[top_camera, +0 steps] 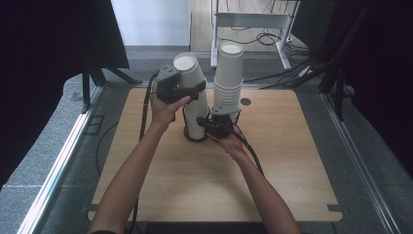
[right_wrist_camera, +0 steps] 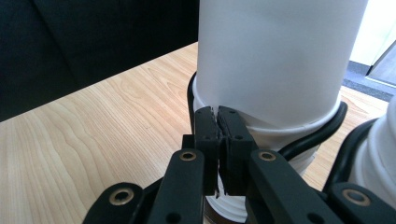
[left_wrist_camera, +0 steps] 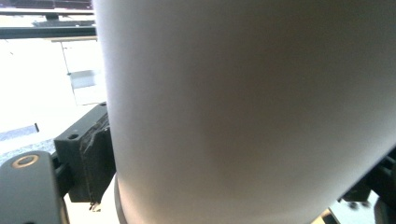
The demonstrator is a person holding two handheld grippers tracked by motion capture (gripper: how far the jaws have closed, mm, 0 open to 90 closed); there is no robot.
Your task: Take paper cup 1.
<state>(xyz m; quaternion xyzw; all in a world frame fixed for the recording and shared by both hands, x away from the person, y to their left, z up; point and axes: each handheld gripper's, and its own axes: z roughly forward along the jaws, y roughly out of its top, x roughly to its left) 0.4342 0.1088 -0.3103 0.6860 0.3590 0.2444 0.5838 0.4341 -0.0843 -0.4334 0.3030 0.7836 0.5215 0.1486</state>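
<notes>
Cup [top_camera: 191, 73] tilted, pinched by raised left tool [top_camera: 181, 87]; right tool [top_camera: 217, 125] low, pressed together at stack [top_camera: 196, 124] rim

lab: black curtains [top_camera: 44, 44], floor cables [top_camera: 272, 36]

Light wooden tabletop [top_camera: 272, 165] with rounded corners and a small dark round hole [top_camera: 246, 102] near its far edge. Grey carpeted floor [top_camera: 63, 141] surrounds it. Metal rails [top_camera: 56, 165] run along both long sides of the table. Black curtains [top_camera: 44, 44] hang at left and right. Beyond the far edge stands a white metal frame [top_camera: 253, 22], with black cables [top_camera: 272, 39] lying loose on the floor beneath and beside it.
</notes>
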